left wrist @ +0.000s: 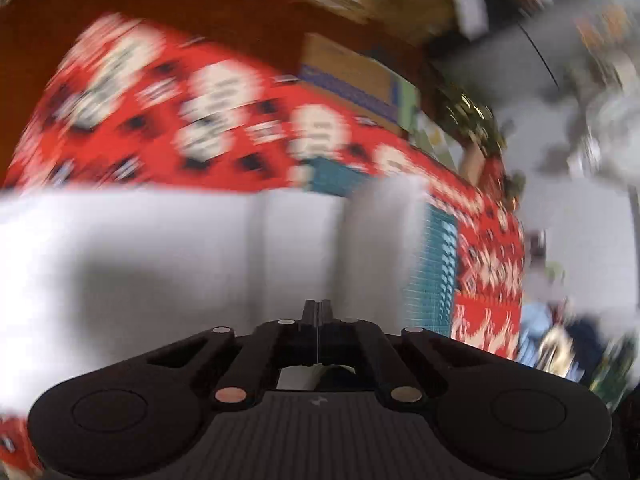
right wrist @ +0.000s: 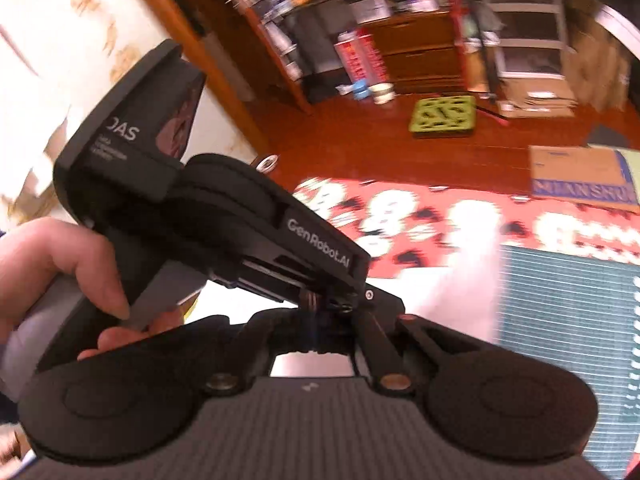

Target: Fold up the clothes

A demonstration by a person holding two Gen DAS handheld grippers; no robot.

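Red patterned cloth spread over work surface, dark wood floor and cluttered shelves behind. White garment lies on cloth beside teal mat, heavily blurred. Left gripper: fingers pressed together over garment; pinched fabric not discernible. Right gripper: fingertips hidden behind left gripper, state unclear. Hand holds left gripper's handle.

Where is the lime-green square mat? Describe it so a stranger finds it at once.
Start at the red cloth printed with white figures; beyond its far edge runs the reddish-brown wooden floor. The lime-green square mat lies flat there, before the wooden drawers. Unlike the brown cardboard box with blue print, it is bright green with dark cut-out holes.
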